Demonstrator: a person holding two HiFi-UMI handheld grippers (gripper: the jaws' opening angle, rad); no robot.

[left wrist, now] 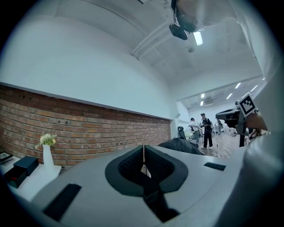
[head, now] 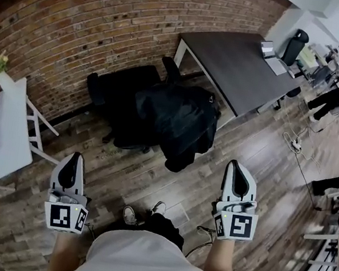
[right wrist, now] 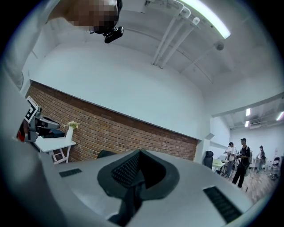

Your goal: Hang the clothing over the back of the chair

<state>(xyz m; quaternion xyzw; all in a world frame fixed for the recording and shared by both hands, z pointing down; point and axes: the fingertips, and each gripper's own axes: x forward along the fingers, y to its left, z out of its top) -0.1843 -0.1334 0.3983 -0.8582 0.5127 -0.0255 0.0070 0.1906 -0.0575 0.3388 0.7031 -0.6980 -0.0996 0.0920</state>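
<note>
Showing black clothing [head: 180, 124] draped over the back of the chair [head: 114, 90].
Fabric glossy, crumpled, hanging low; left gripper [head: 75, 157] and right gripper [head: 234, 166] both closed, empty.

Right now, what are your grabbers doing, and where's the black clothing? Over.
Left gripper shut, empty. Right gripper shut, empty. Black clothing draped on the chair. Bare floor between.

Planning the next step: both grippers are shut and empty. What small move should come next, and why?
Probably open the right gripper and reach toward the jacket: it lies heaped on the chair, while this and the left gripper are shut, empty, short of it.
</note>
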